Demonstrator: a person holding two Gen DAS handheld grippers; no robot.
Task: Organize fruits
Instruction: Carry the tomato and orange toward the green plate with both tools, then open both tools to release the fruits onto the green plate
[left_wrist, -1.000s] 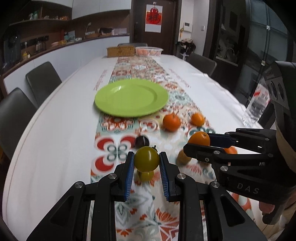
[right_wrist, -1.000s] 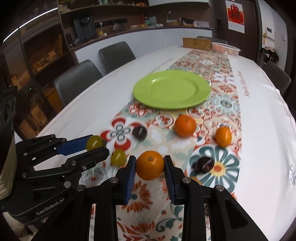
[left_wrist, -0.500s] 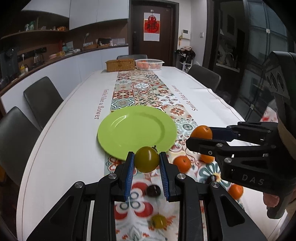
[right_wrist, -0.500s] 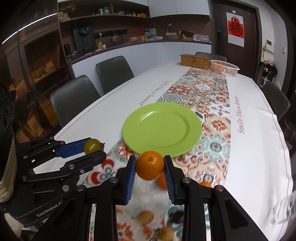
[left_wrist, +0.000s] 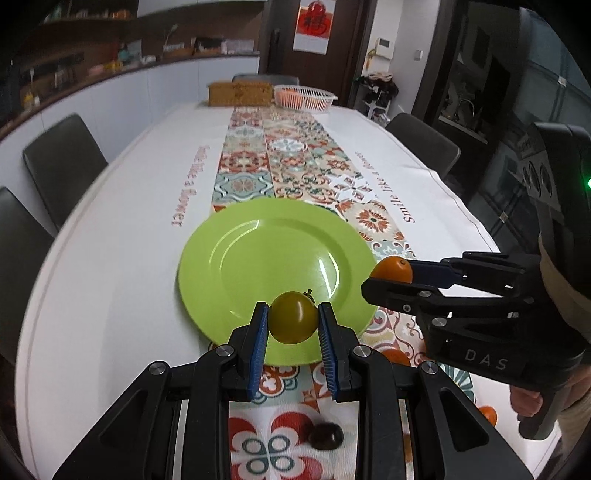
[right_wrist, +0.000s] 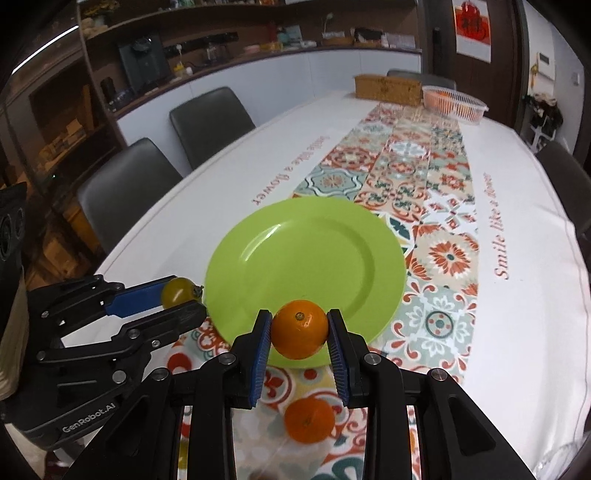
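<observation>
Left claw (left_wrist: 293, 325) is closed on a yellow-green tomato (left_wrist: 294, 322), pinched between its blue pads, and hangs over the near rim of the green plate (left_wrist: 258, 258). Right claw (right_wrist: 299, 338) grips an orange (right_wrist: 299, 334) the same way, also above the plate's near edge. Neither fruit touches the plate yet.

Below the claws, on the patterned runner (left_wrist: 288, 162) of the tabletop (left_wrist: 110, 266), lie the fruits not yet sorted: a dark plum-like one (left_wrist: 325, 436) under the left claw and a loose orange (right_wrist: 309, 424) under the right (more may sit further down, but the claw bodies hide that strip).

The likely step is setting both fruits down on the plate. Risks, as I judge them:
- Both fruits are round and the plate looks smooth and shallow, so a release from height could send either rolling off the rim onto the cloth.
- The two claws are near each other, and lowering together could knock one against the other.
- The tomato probably bruises if squeezed harder.

Beyond the plate, at the far end, stand a wicker box (left_wrist: 240, 93) and a white basket (left_wrist: 304, 96).
</observation>
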